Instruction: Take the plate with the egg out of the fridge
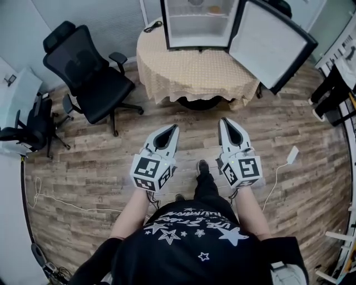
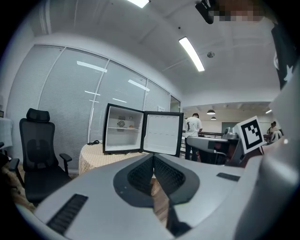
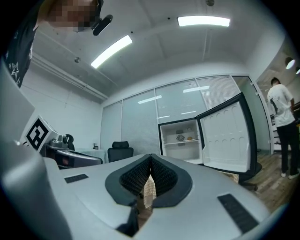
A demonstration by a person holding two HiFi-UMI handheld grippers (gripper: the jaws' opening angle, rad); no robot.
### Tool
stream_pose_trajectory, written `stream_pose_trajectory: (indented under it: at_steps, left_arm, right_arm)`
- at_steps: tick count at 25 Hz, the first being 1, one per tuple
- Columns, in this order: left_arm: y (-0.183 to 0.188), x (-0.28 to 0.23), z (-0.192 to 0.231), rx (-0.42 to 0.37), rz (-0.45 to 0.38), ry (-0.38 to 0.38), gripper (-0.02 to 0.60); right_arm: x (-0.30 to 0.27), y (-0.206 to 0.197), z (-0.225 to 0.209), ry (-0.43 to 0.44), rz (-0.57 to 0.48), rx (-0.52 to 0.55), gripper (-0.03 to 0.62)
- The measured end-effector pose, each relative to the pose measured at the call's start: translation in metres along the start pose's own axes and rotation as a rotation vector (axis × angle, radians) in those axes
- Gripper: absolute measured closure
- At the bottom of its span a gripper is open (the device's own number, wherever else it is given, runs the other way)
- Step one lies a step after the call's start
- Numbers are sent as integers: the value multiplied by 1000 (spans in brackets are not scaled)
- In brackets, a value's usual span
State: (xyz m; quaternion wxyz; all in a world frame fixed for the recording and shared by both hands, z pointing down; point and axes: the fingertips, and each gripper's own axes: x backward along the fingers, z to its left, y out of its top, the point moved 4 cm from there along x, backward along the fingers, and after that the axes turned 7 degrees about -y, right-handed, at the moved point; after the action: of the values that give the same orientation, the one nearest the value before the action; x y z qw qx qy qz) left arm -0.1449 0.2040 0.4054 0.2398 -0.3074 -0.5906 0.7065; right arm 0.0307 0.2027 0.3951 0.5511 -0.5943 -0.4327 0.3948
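Item: plate with the egg, a small orange-topped object on the upper shelf of the mini fridge, toward the shelf's right half; the plate itself is too small to make out. It shows again in the left gripper view and in the right gripper view. Housing: the fridge stands on a round table under a patterned cloth, its door swung wide open on the right side. Left gripper: jaws together, nothing between them, held low in front of the person. Right gripper: jaws likewise closed and empty, level with its partner. Bearing: the fridge lies straight ahead of both grippers and well apart from them, with bare wooden floor between. The shelf runs crosswise to the line of approach, so the plate would be met front-on through the opening. Nearer hand, by judgement: the right gripper lines up almost directly below the item in the head view, though the open door crowds that side. Adjacent: a black office chair to the left of the table, clear of the path. Status: approach stage, plate not yet reached.
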Motion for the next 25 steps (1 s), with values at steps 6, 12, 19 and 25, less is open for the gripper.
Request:
stream_pose_trajectory:
  at_steps: [6, 12, 19, 25]
  left_arm:
    - [15, -52, 21, -18, 13, 11, 574]
    - [29, -111, 38, -10, 26, 31, 574]
    - [43, -162, 58, -8, 33, 90, 574]
    - [56, -211, 67, -10, 3, 124, 574]
  right_arm:
    - [-52, 2, -35, 26, -1, -13, 568]
    - [-102, 4, -83, 42, 13, -41, 568]
    - [-156, 13, -125, 105, 14, -32, 568]
    - [-192, 12, -157, 154, 18, -60, 568]
